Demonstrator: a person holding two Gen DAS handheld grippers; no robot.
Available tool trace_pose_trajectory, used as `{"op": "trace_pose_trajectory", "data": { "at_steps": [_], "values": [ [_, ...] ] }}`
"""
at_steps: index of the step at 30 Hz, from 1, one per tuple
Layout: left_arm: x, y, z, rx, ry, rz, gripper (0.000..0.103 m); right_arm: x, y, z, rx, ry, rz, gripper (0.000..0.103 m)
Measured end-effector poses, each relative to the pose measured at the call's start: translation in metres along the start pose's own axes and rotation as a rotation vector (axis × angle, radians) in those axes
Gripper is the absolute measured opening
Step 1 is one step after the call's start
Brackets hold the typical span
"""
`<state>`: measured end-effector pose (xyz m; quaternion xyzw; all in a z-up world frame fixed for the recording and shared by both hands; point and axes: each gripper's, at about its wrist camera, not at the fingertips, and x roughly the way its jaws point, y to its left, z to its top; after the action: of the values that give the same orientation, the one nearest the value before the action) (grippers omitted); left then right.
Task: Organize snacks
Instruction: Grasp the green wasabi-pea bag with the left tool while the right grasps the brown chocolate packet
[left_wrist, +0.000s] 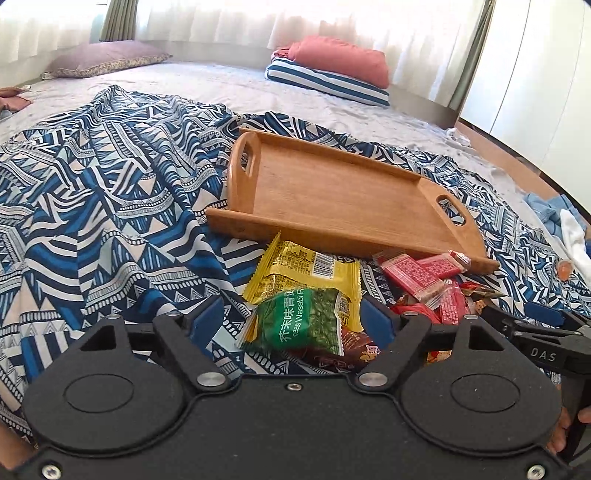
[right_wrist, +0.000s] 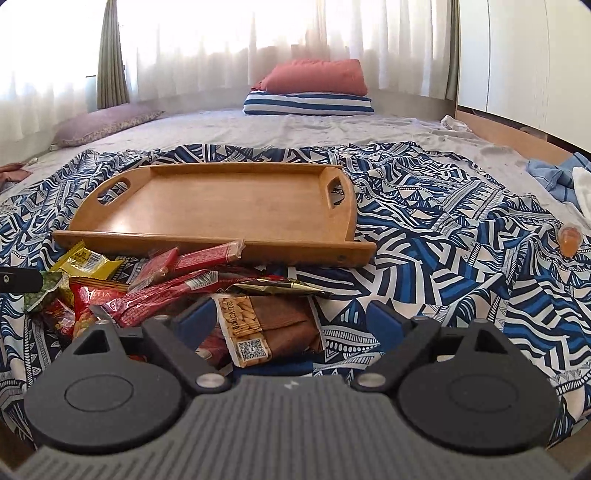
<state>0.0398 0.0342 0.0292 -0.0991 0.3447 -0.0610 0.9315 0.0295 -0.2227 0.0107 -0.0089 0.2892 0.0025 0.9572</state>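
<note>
Hovering over the snack pile on the bed, both grippers point down and forward. The left gripper (left_wrist: 293, 314) stands wide, and the green wasabi-pea packet (left_wrist: 299, 321) lies between its blue pads with no visible contact on either side, so nothing is held. That packet rests on the yellow packet (left_wrist: 314, 269), long axis running roughly away from the gripper toward the tray.

The right gripper (right_wrist: 291, 314) is also wide and empty. A brown peanut packet (right_wrist: 266, 328) lies just ahead of it, nearer its left finger than its right, long axis pointing roughly away from the camera. Bare patterned cloth (right_wrist: 443, 258) fills the space under the right finger.

Just beyond, red bars (right_wrist: 195, 260) and a long red wrapper (right_wrist: 159, 299) lie crosswise, touching or overlapping each other; the bars lie just in front of the tray's near rail.

The wooden tray (right_wrist: 110, 242) sits past the pile, empty, its long side facing both grippers.

Judgement: task barely begun, no snack in the tray yet. The left hand is better placed, as its packet is already centred between the pads; closing, lifting and carrying forward over the near rail looks like the next move. The right would need a shift toward its own left first. Risk: the slick packet slipping, or the yellow one beneath dragging along.
</note>
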Motion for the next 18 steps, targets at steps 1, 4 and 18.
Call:
{"op": "trace_pose_trajectory", "data": {
  "at_steps": [1,4,18],
  "values": [
    [0.003,0.001,0.0,-0.008,0.007,-0.016,0.081,0.003,0.0,0.0,-0.008,0.007,0.007,0.095],
    [0.012,0.007,-0.003,-0.067,0.038,-0.065,0.082,0.013,0.0,0.0,-0.013,0.023,0.022,0.095],
    [0.02,0.023,-0.005,-0.168,0.053,-0.07,0.05,0.025,-0.011,0.0,0.131,0.055,0.173,0.071]
  ]
}}
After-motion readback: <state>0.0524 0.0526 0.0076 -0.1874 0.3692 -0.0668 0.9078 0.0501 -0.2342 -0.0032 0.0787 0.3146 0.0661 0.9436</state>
